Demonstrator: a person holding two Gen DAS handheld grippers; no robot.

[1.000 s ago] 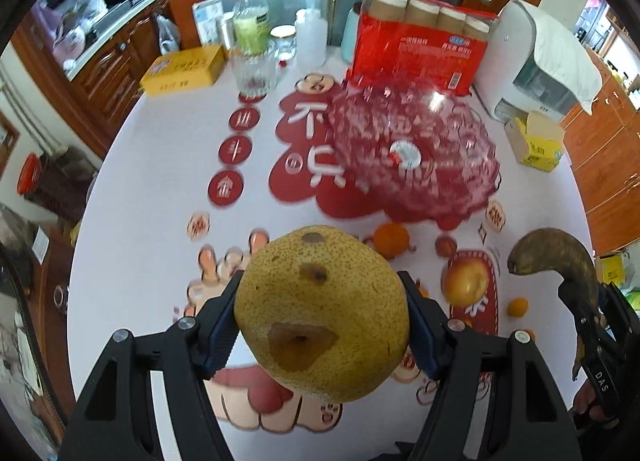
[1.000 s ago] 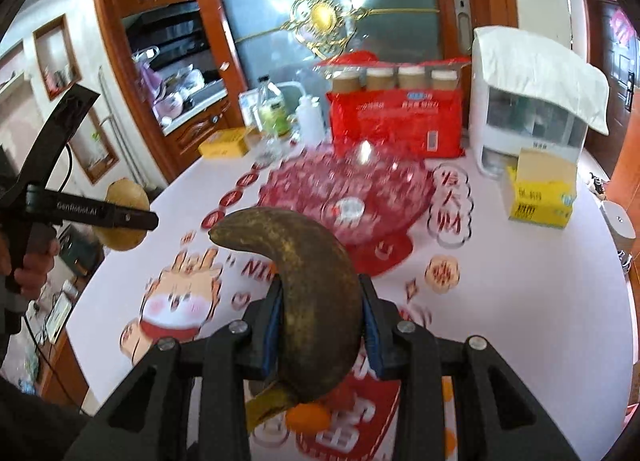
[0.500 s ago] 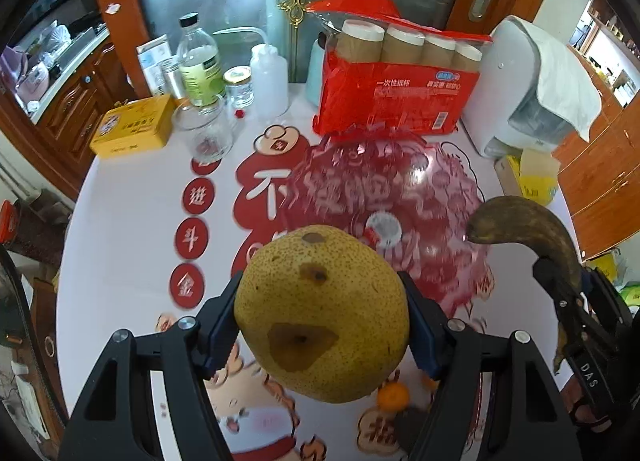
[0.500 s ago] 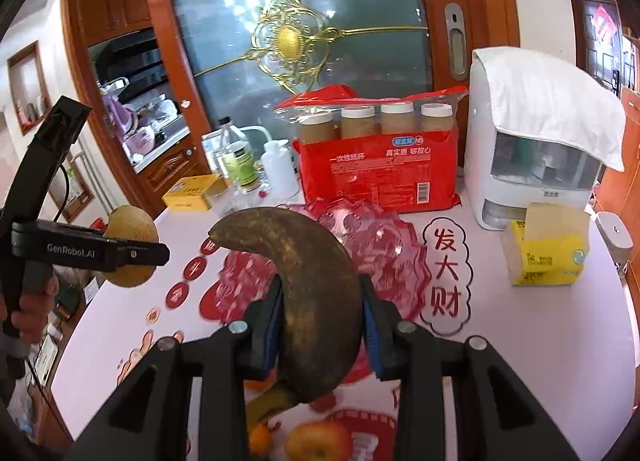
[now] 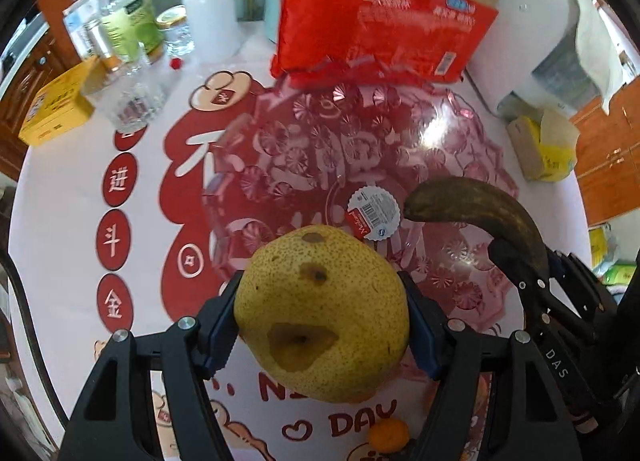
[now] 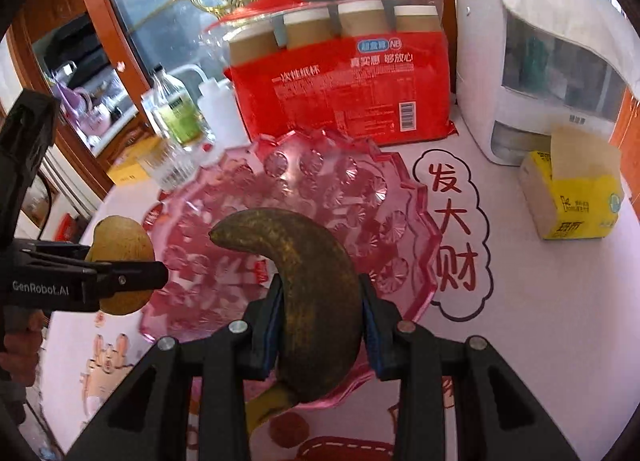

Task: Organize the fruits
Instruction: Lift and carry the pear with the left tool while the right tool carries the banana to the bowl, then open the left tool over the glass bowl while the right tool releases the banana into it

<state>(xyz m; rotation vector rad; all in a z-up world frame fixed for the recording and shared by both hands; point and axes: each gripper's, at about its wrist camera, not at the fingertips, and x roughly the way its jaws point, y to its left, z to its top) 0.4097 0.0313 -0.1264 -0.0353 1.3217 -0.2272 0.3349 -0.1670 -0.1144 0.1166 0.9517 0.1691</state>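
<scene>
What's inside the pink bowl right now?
No fruit yet. The pink bowl shows only a round sticker at its bottom. The pear and the brown banana are held above it, hiding part of its near side.

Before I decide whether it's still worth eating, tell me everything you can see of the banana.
The banana is curved and almost wholly dark brown, dull and mottled; only its stem end below the grip shows yellow. The right gripper holds it at mid-length, a blue-padded finger pressed on each side, its blunt tip arching up and left. It hangs above the pink glass bowl, touching nothing else visible.
</scene>
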